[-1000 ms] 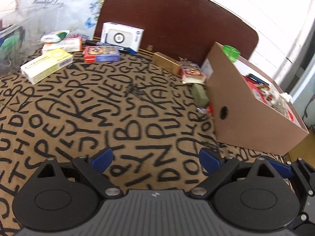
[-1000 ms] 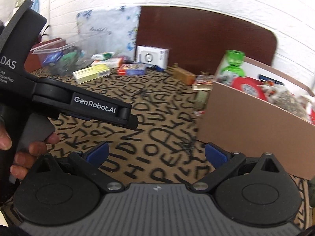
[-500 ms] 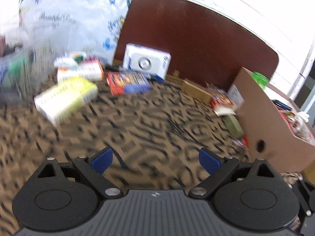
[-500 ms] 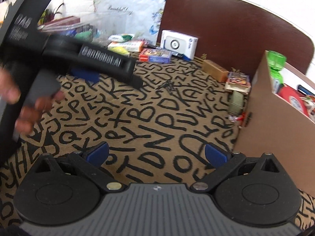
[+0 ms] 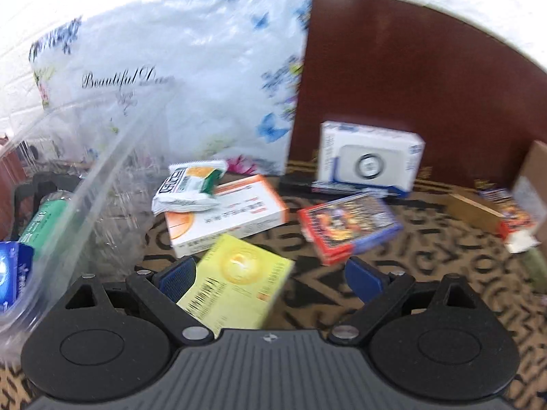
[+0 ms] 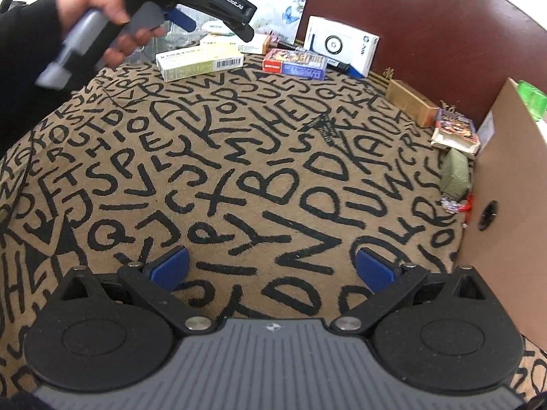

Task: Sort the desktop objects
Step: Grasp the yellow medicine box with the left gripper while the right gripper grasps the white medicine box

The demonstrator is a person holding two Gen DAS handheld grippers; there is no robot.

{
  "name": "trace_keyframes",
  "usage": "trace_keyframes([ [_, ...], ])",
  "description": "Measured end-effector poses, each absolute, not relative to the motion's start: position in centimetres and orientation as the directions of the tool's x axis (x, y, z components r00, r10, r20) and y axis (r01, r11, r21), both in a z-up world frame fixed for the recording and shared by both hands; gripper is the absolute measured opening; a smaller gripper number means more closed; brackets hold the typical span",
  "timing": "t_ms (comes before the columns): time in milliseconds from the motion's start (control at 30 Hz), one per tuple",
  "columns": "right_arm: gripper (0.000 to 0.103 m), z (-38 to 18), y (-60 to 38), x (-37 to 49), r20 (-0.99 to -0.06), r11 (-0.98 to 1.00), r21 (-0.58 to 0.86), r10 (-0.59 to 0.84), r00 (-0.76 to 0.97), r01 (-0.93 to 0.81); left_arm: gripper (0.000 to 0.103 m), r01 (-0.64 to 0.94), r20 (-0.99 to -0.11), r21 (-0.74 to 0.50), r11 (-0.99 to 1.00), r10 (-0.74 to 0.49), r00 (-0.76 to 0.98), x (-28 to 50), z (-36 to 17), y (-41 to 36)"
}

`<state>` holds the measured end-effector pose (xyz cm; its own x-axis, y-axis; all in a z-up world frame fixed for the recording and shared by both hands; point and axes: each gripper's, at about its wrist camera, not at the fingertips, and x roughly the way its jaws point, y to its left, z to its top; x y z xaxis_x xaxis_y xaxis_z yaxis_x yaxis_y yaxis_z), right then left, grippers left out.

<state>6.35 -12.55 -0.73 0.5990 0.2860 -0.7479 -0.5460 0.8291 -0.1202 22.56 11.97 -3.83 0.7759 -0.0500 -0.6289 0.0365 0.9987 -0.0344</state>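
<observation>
My left gripper (image 5: pixel 270 275) is open, its jaws around the near end of a yellow-green box (image 5: pixel 239 278) without touching it. Behind it lie an orange-and-white box (image 5: pixel 236 217) with a white snack packet (image 5: pixel 189 188) on top, a red-and-blue card box (image 5: pixel 348 223) and a white device box (image 5: pixel 369 159). In the right wrist view the left gripper (image 6: pixel 218 25) hovers over the yellow-green box (image 6: pixel 198 61) at the far left. My right gripper (image 6: pixel 271 268) is open and empty above the lettered cloth (image 6: pixel 259 171).
A clear plastic bin (image 5: pixel 68 191) with a green item stands at the left. A cardboard box (image 6: pixel 506 205) with items stands at the right. Beside it lie a tan box (image 6: pixel 410 102), a card pack (image 6: pixel 456 130) and an olive pouch (image 6: pixel 454 172). A brown board (image 6: pixel 427 24) backs the table.
My left gripper has moved forward and left to the yellow-green box, which now lies between its open jaws. My right gripper has pulled back and tilted down over the cloth.
</observation>
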Motion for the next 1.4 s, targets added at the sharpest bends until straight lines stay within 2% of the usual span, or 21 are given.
trace_keyframes([
  [200,0.101,-1.0,-12.2,7.6,-0.759,0.839,-0.066,0.309,0.573,-0.540,0.096,0.015,-0.723,0.001,1.000,-0.009,0.691,26.2,-7.0,13.4],
  [233,0.101,-1.0,-12.2,7.8,-0.760,0.841,-0.060,0.311,0.571,-0.538,0.100,0.017,-0.735,0.002,1.000,-0.010,0.678,26.5,-7.6,13.6],
  [333,0.101,-1.1,-12.2,7.9,-0.759,0.840,-0.054,0.316,0.569,-0.539,0.098,0.027,-0.711,0.003,1.000,-0.017,0.703,25.7,-7.6,13.8],
  [367,0.101,-1.1,-12.2,7.9,-0.758,0.841,-0.051,0.319,0.569,-0.539,0.096,0.029,-0.713,-0.004,1.000,-0.023,0.701,25.4,-7.5,13.7],
  [500,0.101,-1.2,-12.2,8.1,-0.755,0.845,-0.044,0.321,0.571,-0.533,0.074,0.084,-0.698,-0.001,0.996,-0.061,0.713,23.0,-7.1,12.4],
  [600,0.101,-1.1,-12.3,7.8,-0.753,0.848,-0.044,0.319,0.576,-0.528,0.068,0.123,-0.697,-0.019,0.992,-0.101,0.710,20.9,-7.0,10.9],
  [933,0.101,-0.6,-13.7,5.8,-0.741,0.862,-0.050,0.306,0.597,-0.504,0.068,0.392,-0.695,-0.055,0.918,-0.318,0.645,12.9,-6.9,1.0],
  [1067,0.101,-0.7,-14.7,4.4,-0.740,0.865,-0.053,0.302,0.601,-0.500,0.068,0.442,-0.693,-0.125,0.888,-0.397,0.602,9.4,-6.7,-1.5],
  [1133,0.101,-1.0,-15.4,3.5,-0.742,0.870,-0.037,0.305,0.597,-0.491,0.068,0.436,-0.697,-0.121,0.892,-0.389,0.603,7.8,-6.6,-2.8],
  [1300,0.101,-1.3,-17.2,1.2,-0.726,0.892,0.025,0.326,0.605,-0.452,0.079,0.401,-0.704,-0.135,0.906,-0.372,0.604,5.1,-6.3,-5.8],
  [1400,0.101,-1.2,-18.2,-0.1,-0.714,0.892,0.022,0.330,0.618,-0.451,0.080,0.436,-0.723,-0.104,0.894,-0.369,0.584,4.1,-6.1,-7.1],
])
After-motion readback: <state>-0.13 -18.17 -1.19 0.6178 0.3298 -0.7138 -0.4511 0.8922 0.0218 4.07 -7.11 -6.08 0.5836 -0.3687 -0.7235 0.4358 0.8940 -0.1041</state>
